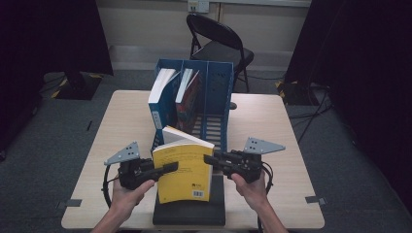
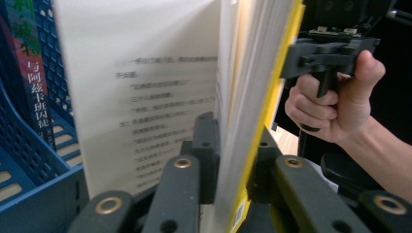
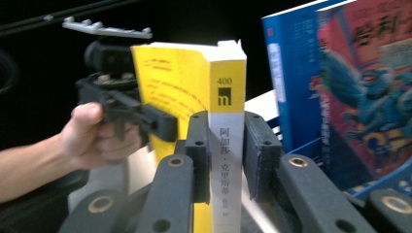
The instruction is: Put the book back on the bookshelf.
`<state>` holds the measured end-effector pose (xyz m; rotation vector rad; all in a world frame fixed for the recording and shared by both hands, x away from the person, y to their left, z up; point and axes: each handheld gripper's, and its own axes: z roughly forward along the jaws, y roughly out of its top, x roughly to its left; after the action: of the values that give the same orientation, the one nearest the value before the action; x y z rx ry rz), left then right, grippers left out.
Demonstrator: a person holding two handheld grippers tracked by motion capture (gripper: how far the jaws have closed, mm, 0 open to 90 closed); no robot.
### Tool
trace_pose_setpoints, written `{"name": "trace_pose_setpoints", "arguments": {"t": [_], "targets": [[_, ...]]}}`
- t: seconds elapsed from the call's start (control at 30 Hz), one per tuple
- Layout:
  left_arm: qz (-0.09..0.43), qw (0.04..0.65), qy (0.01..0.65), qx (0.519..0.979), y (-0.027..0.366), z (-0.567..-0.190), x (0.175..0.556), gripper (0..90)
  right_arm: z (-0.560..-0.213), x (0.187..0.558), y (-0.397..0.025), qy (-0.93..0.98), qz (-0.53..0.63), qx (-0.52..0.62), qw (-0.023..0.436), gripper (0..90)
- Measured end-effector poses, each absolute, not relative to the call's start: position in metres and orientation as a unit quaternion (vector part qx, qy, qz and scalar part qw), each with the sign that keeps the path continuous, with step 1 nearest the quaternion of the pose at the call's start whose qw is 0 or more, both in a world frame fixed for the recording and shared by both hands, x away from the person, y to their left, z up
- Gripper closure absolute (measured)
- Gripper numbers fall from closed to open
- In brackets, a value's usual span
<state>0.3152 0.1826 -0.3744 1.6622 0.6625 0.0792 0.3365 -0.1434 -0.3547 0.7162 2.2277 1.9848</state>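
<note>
Nearest the person, the yellow book [image 1: 185,170] stood upright above the surface [image 1: 286,145], pinched from both sides: the left gripper [image 1: 167,168] had its fingers closed on the cover and outer pages, the right gripper [image 1: 210,159] clamped the spine. Beyond it stood the blue file rack [image 1: 216,92] holding two books. The loose inner pages seemed likely to fan open and snag the rack's divider

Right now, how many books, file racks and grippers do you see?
Books: 3 - yellow book, blue book, red book
File racks: 1 - blue rack
Grippers: 2 - left gripper, right gripper
Total: 6
</note>
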Motion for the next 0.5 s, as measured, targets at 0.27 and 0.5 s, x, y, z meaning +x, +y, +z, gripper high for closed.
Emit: {"name": "trace_pose_setpoints", "arguments": {"t": [0.27, 0.5], "targets": [[0.048, 0.616, 0.287, 0.732, 0.186, -0.376, 0.307, 67.1, -0.365, 0.33, -0.129, 0.756, 0.621, 0.205, 0.027, 68.6], [0.074, 0.605, 0.343, 0.714, 0.213, -0.39, 0.308, 53.5, -0.368, 0.328, -0.125, 0.768, 0.609, 0.197, 0.028, 71.3]]}}
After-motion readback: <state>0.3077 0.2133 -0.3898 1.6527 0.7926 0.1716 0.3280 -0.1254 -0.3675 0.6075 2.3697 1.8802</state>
